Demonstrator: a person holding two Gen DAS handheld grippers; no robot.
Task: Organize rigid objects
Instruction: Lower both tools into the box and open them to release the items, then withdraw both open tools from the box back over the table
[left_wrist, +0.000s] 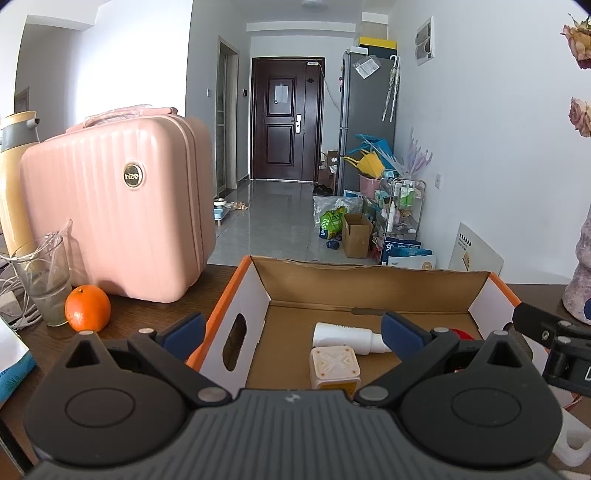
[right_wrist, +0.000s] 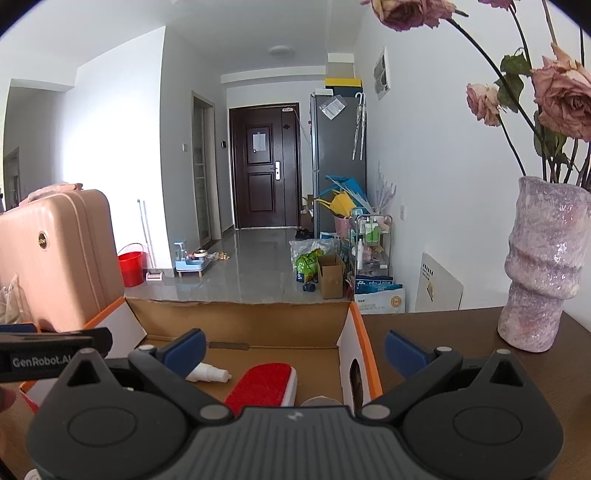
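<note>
The dark desk (left_wrist: 207, 291) carries an open cardboard box (left_wrist: 373, 284). Left of the box stands a pink suitcase (left_wrist: 118, 206); right of it, a purple vase (right_wrist: 543, 266). Inside lie a white bottle (left_wrist: 347, 336), a red-topped sponge (right_wrist: 264, 382) and a cream cube (left_wrist: 334, 365). Both grippers — left (left_wrist: 293, 334), right (right_wrist: 293, 347) — hover at the box's near edge, fingers spread, empty.

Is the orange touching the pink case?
Apart. The left wrist view shows bare table between the orange and the pink case.
</note>
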